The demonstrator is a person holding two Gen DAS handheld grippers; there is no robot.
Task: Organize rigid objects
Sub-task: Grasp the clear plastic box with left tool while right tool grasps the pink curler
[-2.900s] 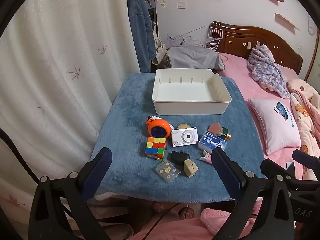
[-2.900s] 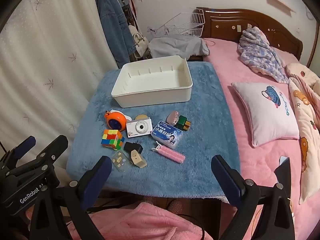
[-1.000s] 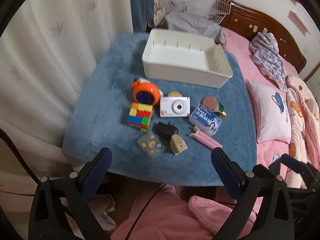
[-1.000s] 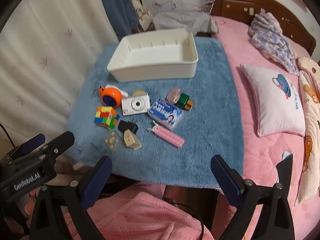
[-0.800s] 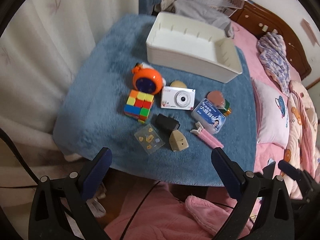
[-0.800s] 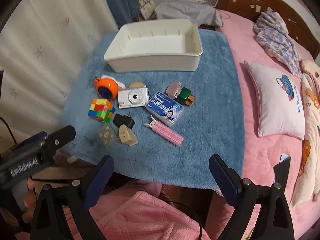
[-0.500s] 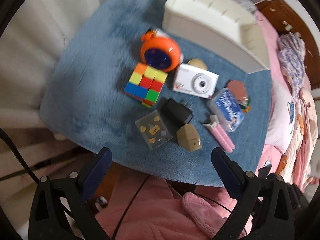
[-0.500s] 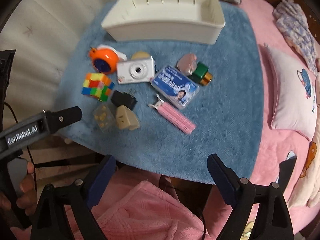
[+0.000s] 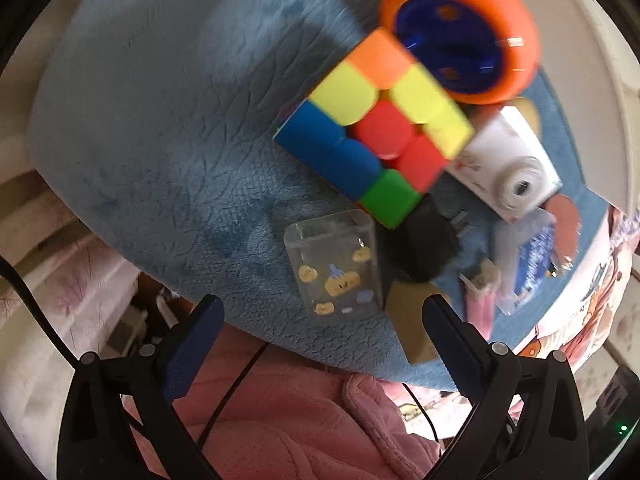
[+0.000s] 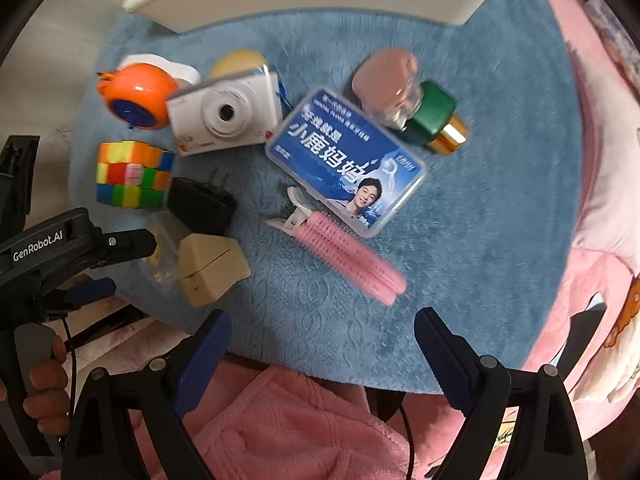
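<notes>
Left gripper (image 9: 320, 320): jaws wide, empty, above clear plastic box with yellow stickers (image 9: 335, 264). Right gripper (image 10: 322, 340): likewise, near pink ribbed hair-roller clip (image 10: 348, 256). Risk: tight clutter on blue plush surface (image 10: 480, 220); closing could nudge neighbouring beige plug (image 10: 210, 266).

free: blanket (image 10: 500, 240) right side | blocked: clutter left, cube (image 9: 372, 128); charger (image 10: 200, 204)

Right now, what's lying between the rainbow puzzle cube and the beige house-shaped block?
The black plug-in charger sits between the multicoloured puzzle cube and the beige house-shaped block, clearest in the right wrist view.
</notes>
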